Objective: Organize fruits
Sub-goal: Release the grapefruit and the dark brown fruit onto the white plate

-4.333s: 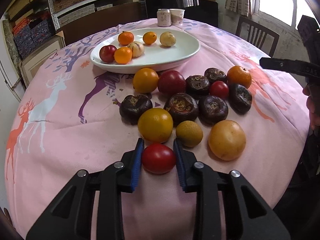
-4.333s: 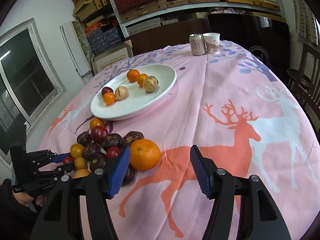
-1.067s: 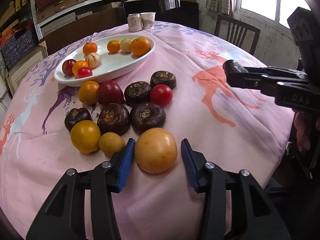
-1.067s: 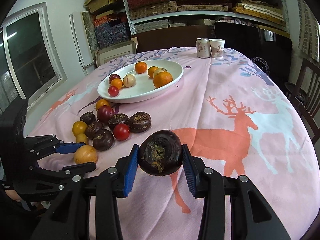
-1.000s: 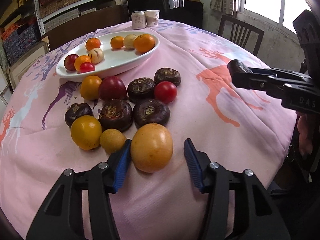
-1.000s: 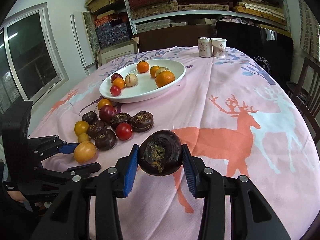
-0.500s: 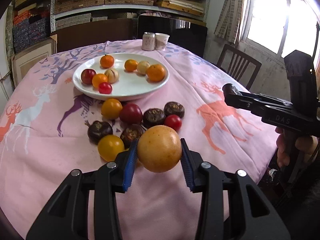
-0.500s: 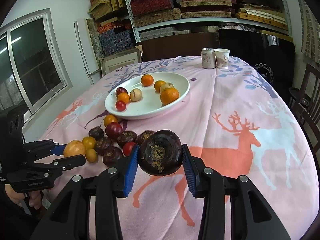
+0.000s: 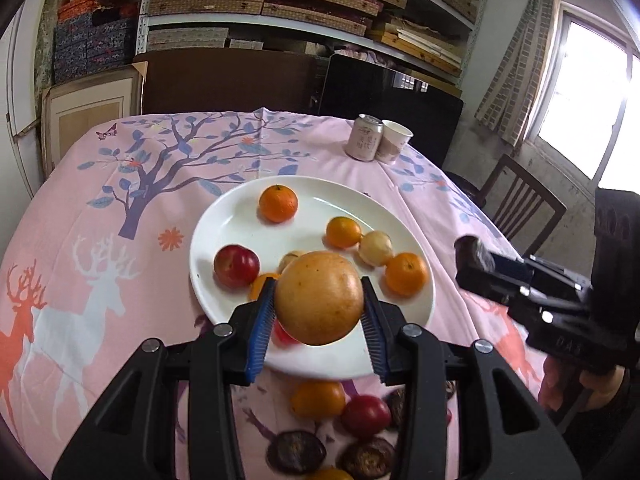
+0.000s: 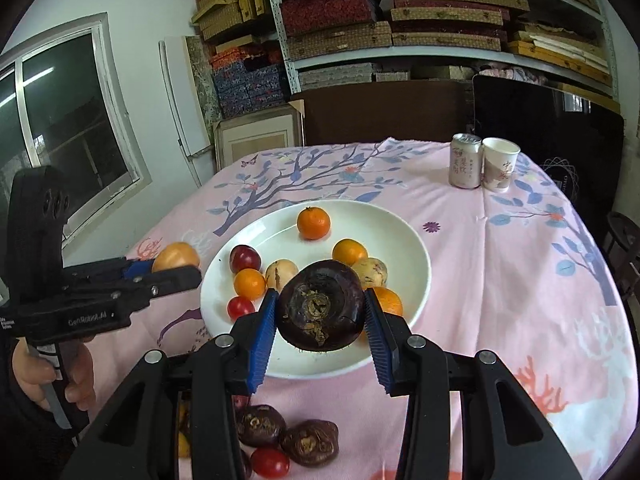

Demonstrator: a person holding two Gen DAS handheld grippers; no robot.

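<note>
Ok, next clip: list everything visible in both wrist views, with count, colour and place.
plate: one, white, mid-table
fruits on plate: eight; three oranges incl., a smaller orange fruit, red plum, two pale ones incl., small red one
loose fruits: count unclear, dark brown, red and orange, on cloth nearer than plate
can: one, pinkish, far side
paper cup: one, white, beside can
tablecloth: pink, deer and tree print
chair: one, dark wood, by window
shelves: stacked boxes, behind
left gripper: shut on large yellow-orange fruit, above plate
right gripper: shut on dark brown fruit, above plate
hand: holding left gripper's handle
</note>
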